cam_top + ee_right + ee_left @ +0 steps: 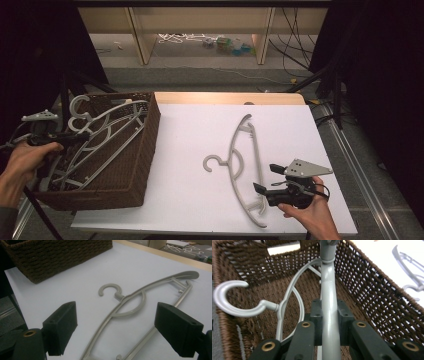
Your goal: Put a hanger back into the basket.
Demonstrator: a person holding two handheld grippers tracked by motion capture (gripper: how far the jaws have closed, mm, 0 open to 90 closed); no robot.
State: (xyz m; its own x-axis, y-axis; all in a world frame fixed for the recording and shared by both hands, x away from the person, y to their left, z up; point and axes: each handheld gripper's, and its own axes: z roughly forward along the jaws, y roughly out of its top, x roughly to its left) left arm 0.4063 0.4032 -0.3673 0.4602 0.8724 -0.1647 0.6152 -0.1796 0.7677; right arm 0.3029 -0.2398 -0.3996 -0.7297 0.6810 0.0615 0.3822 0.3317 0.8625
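A brown wicker basket [135, 165] at the table's left holds several grey plastic hangers. My left gripper [82, 136] reaches into it from the left. In the left gripper view its jaws [329, 312] are shut on the bar of a grey hanger [328, 290] inside the basket [367, 285]. Beside it a second hanger's hook [227, 300] curls to the left. Another grey hanger [232, 150] lies flat on the white table. My right gripper [266, 178] stands open at that hanger's near end. The hanger [125, 305] lies ahead of its spread jaws [117, 325], untouched.
The white table top [190, 150] stretches between the basket and the lying hanger. Its wooden far edge [225, 97] borders a floor with cables and shelf legs. A metal rail [350, 155] runs along the right side. The basket's corner [57, 255] shows in the right gripper view.
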